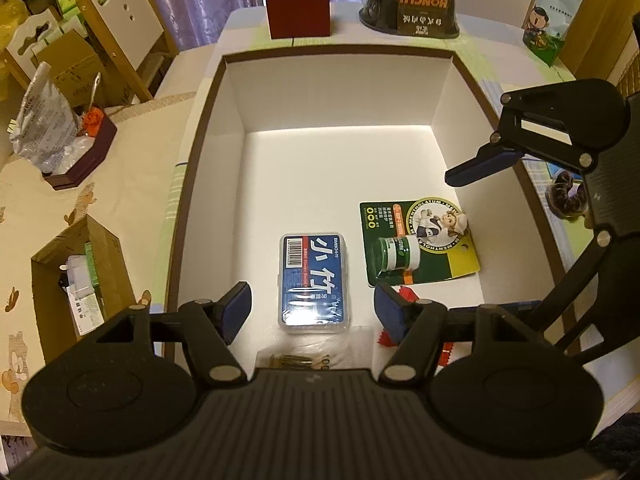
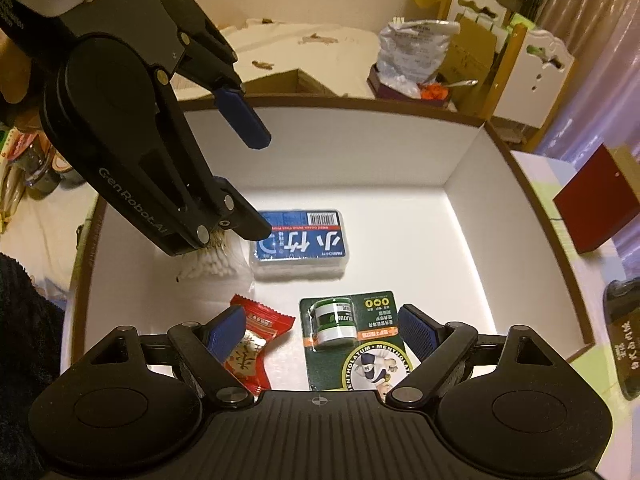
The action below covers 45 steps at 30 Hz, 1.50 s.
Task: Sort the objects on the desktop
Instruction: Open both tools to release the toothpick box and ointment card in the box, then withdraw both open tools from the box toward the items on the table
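Note:
A large white-lined box with a brown rim (image 1: 340, 50) (image 2: 360, 100) holds several items. On its floor lie a blue floss case (image 1: 314, 284) (image 2: 300, 244), a green Mentholatum card (image 1: 432, 272) (image 2: 376, 312) with a small green jar, a red candy wrapper (image 1: 406, 294) (image 2: 256, 348) and a bag of cotton swabs (image 1: 304, 356) (image 2: 208, 268). My left gripper (image 1: 314, 312) (image 2: 256, 176) hangs open just above the floss case, holding nothing. My right gripper (image 2: 320, 332) stands open over the green card, also holding nothing. One of its blue fingers (image 1: 480, 164) reaches in over the box's right wall.
Behind the box stand a dark red box (image 1: 298, 0), a dark HONGLU bowl (image 1: 412, 8) and a green snack bag (image 1: 556, 12). To the left are a small cardboard box (image 1: 80, 280) with packets and a maroon box (image 1: 80, 152) with a silver bag. A dark scrunchie (image 1: 566, 200) lies to the right.

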Each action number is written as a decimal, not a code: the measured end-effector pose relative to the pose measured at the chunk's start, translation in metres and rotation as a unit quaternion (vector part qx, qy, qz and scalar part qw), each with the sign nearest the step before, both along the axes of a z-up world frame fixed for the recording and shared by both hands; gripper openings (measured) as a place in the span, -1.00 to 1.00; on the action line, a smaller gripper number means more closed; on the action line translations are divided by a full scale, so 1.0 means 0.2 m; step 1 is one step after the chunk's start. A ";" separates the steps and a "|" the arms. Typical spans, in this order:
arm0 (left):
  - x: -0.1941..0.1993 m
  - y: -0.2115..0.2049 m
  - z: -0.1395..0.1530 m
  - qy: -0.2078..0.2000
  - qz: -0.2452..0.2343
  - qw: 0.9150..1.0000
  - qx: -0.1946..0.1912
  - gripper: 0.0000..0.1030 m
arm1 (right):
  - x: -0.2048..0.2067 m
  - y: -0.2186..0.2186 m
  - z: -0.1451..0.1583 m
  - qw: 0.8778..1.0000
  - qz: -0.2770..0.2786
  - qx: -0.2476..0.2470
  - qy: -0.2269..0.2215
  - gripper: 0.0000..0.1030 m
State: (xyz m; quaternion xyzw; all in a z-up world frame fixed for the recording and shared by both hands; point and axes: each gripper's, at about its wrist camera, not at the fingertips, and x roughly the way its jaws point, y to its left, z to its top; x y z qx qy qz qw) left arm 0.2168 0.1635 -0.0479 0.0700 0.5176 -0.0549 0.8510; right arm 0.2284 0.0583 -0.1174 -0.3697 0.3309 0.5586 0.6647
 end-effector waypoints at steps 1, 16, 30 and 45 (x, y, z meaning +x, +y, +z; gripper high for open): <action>-0.01 -0.01 0.01 -0.003 0.001 1.000 0.001 0.26 | -0.01 -0.01 0.02 1.000 -0.001 0.004 -0.002 0.66; -0.28 -0.19 0.24 -0.061 0.008 0.998 0.019 0.38 | -0.22 -0.31 0.29 0.996 -0.014 0.084 -0.026 0.66; -0.49 -0.42 0.34 -0.089 0.006 0.996 0.026 0.48 | -0.35 -0.66 0.44 0.990 -0.043 0.131 -0.035 0.67; -0.66 -0.72 0.35 -0.096 -0.009 0.995 0.012 0.55 | -0.47 -1.08 0.50 0.983 -0.091 0.155 -0.019 0.67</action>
